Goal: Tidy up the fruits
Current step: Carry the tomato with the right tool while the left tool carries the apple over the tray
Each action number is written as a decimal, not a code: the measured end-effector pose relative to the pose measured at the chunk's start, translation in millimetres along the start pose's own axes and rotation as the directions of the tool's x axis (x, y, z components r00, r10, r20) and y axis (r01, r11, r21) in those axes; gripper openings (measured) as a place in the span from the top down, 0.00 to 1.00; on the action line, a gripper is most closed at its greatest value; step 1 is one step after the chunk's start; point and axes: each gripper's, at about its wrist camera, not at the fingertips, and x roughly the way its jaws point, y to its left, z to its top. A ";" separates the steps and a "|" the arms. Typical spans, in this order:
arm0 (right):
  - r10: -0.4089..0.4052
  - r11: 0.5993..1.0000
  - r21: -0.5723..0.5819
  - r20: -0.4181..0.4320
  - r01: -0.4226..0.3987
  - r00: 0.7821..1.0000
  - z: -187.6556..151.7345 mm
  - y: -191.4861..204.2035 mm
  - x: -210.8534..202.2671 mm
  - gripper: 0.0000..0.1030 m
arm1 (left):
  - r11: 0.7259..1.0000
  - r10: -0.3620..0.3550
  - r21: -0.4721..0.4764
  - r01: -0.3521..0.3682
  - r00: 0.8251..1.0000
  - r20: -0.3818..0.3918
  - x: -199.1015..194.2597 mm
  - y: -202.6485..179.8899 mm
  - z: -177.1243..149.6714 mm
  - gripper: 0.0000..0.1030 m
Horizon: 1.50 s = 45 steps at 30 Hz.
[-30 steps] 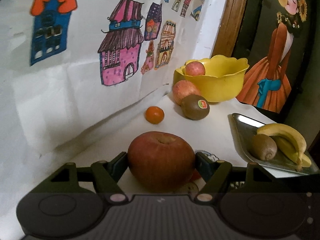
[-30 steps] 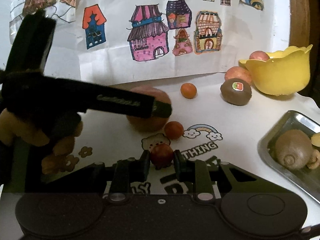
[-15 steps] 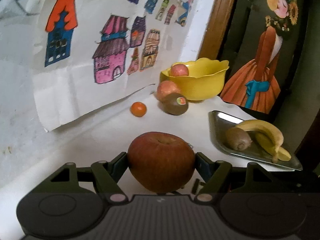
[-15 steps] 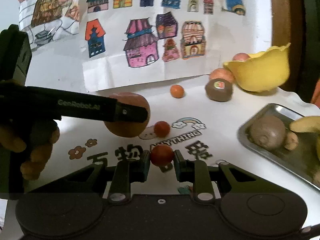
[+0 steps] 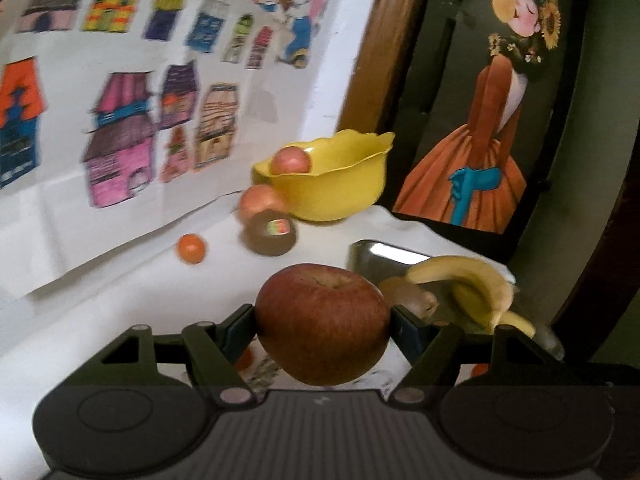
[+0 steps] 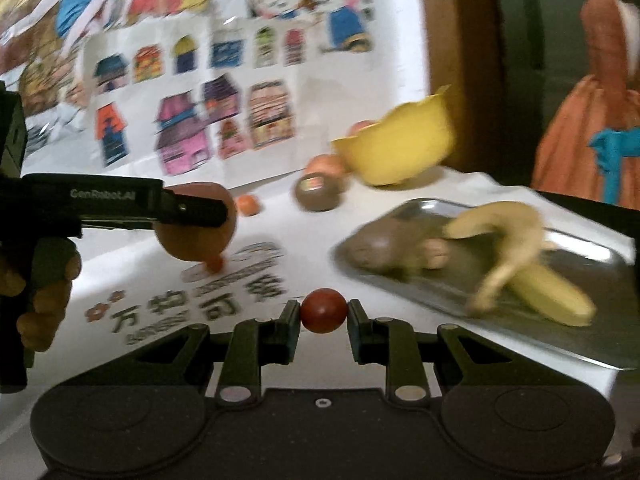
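On the white tablecloth (image 6: 304, 240), blurred, perhaps cartoon lettering (image 6: 200, 304).

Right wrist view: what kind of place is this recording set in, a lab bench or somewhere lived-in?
Most likely a home, not a lab. Children's house drawings are pinned behind a table with a cartoon-print tablecloth, and fruit sits in a yellow bowl and on a metal tray.

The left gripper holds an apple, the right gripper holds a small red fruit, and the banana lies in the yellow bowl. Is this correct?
Not quite. The banana lies on the metal tray, not in the yellow bowl, as the right wrist view shows. The rest is correct: the left gripper holds an apple, the right gripper a small red fruit.
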 end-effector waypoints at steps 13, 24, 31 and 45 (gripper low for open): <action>-0.189 0.978 0.099 0.055 0.183 0.980 -12.6 -90.8 -28.6 0.74 | 0.993 -0.112 0.039 0.113 0.993 -0.023 60.1 -75.9 2.9 0.26; -0.209 0.973 0.116 0.066 0.200 0.976 -21.8 -112.6 -24.8 0.74 | 0.987 -0.135 0.080 0.140 0.989 -0.062 93.8 -109.1 -7.1 0.26; -0.193 0.974 0.129 0.057 0.185 0.980 -24.9 -117.3 -18.8 0.74 | 0.985 -0.139 0.095 0.146 0.987 -0.085 105.7 -123.3 -14.6 0.26; -0.190 0.972 0.149 0.045 0.181 0.981 -28.0 -120.2 -9.8 0.74 | 0.988 -0.113 0.091 0.122 0.989 -0.093 114.7 -125.1 -18.4 0.26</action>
